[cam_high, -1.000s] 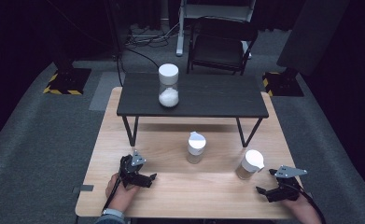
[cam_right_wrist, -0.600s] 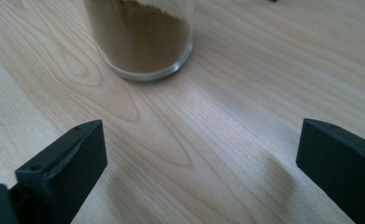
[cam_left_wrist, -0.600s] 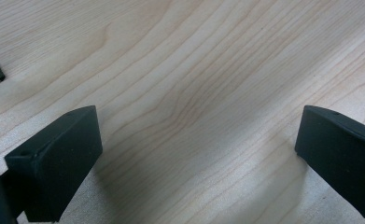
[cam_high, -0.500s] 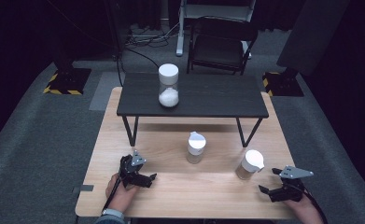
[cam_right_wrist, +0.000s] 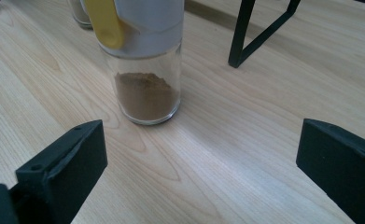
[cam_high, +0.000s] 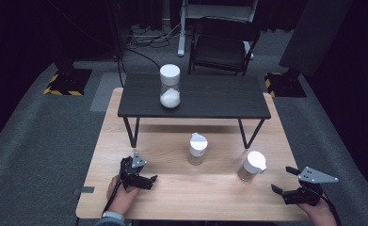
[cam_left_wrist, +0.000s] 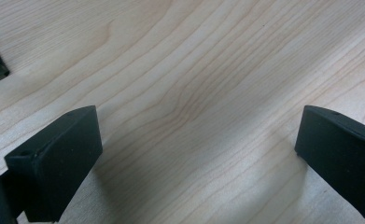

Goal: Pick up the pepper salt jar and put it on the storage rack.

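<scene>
Right gripper (cam_high: 285, 184), jaws spread wide and empty, is aimed at the brown-powder jar (cam_right_wrist: 145, 70), whose lid top is cropped. Left gripper (cam_high: 148, 178) is likewise held open over bare table (cam_left_wrist: 194, 93).

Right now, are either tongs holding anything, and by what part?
Nothing is held. The left tongs are open over bare table. The right tongs are open too, with the jar of brown powder ahead of them, untouched.
</scene>
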Available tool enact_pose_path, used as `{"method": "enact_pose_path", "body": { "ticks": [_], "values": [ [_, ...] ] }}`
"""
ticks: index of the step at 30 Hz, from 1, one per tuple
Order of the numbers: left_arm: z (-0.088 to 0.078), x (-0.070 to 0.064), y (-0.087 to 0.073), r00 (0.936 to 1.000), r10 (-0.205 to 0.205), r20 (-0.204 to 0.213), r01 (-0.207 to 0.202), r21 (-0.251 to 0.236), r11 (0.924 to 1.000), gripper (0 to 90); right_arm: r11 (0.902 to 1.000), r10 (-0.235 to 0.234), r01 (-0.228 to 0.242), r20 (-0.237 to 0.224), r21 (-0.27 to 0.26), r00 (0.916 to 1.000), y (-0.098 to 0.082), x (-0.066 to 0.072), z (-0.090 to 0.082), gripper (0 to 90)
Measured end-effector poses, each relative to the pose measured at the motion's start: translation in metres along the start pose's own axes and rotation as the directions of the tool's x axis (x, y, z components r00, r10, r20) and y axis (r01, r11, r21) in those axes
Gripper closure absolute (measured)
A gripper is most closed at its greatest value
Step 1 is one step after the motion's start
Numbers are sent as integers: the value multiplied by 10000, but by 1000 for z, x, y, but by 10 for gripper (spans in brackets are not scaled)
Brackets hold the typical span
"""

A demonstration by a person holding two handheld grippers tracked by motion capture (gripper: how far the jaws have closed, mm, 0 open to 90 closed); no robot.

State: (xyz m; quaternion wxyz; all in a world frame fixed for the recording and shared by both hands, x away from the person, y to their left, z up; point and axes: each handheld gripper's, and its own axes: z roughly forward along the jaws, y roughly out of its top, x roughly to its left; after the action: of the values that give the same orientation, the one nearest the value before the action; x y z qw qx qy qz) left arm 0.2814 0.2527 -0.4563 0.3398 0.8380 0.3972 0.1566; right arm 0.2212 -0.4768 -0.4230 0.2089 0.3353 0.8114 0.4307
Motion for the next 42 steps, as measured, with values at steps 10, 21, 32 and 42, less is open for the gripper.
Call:
{"method": "enact_pose_path", "body": {
  "ticks": [10,21,32,42],
  "values": [
    [0,0,0,10000,-1,-6,1,-2,10000,5,9981,-97,104,127,-605,9999,14,7,-16,17],
    [0,0,0,10000,20,11,-20,-2,10000,5,9886,-306,317,101,-1472,9995,39,20,-24,14],
    [0,0,0,10000,34,-32,-34,5,10000,2,9786,-246,216,-122,-2048,9996,56,20,-28,5],
    [0,0,0,10000,48,-25,-48,-8,10000,2,9711,-111,12,-402,-2385,9991,63,14,-20,3]
  ]
}}
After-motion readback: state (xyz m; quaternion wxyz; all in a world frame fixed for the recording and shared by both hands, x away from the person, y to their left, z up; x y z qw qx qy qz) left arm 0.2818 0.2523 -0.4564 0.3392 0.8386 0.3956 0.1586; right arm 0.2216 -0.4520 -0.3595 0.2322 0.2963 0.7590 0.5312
